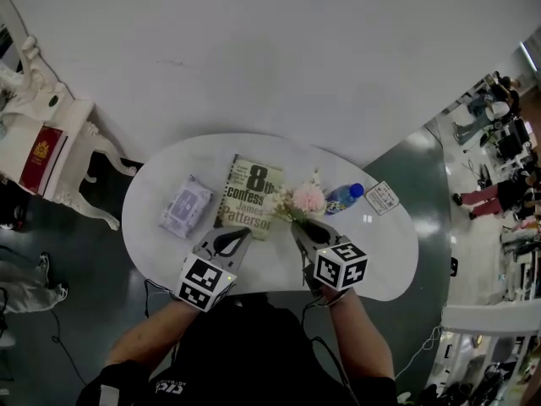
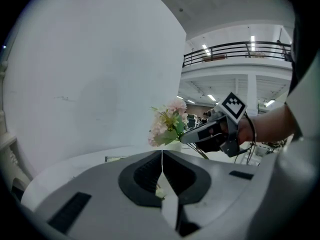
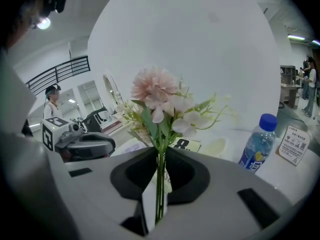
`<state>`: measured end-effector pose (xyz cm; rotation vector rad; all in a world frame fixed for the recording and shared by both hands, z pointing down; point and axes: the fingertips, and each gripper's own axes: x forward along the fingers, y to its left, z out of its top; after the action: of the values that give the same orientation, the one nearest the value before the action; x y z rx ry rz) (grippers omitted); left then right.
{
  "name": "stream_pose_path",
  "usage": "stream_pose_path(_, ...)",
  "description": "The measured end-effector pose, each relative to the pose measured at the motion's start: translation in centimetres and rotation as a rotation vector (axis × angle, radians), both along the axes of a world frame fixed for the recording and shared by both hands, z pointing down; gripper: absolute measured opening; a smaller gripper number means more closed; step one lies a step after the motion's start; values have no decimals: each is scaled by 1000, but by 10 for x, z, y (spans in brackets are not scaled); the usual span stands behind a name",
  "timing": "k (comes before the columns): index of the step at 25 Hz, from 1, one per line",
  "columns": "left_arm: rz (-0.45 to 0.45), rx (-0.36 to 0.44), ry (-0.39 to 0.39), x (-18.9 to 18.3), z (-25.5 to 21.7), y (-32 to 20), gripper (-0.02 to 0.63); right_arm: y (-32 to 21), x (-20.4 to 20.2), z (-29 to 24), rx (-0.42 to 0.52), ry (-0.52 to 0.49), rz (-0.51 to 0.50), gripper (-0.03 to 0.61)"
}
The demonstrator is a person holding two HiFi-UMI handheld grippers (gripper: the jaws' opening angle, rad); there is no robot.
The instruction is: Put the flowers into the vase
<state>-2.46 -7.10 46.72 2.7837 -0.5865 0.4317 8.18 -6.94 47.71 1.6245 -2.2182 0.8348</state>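
Observation:
A bunch of pink and white artificial flowers (image 3: 159, 101) stands upright in my right gripper (image 3: 160, 156), which is shut on the green stems. In the head view the flowers (image 1: 303, 199) sit just beyond that gripper (image 1: 299, 226), above the table's middle. A pale cream vessel (image 3: 218, 146), apparently the vase, stands on the table just right of the stems. It also shows below the blooms in the left gripper view (image 2: 173, 145). My left gripper (image 1: 243, 231) hovers beside the right one over the book, its jaws shut with nothing held (image 2: 162, 156).
On the white oval table (image 1: 169, 184) lie a paperback book (image 1: 249, 194), a pack of wipes (image 1: 185, 205), a small water bottle with a blue cap (image 1: 344, 197) and a printed card (image 1: 382, 197). A white ornate side table (image 1: 59, 146) stands at the left.

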Motion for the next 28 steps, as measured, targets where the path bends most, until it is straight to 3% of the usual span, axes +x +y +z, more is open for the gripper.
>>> stream_pose_path(28,189,-4,-110,98,48,25,15,45,101,-57,122,-42,168,66)
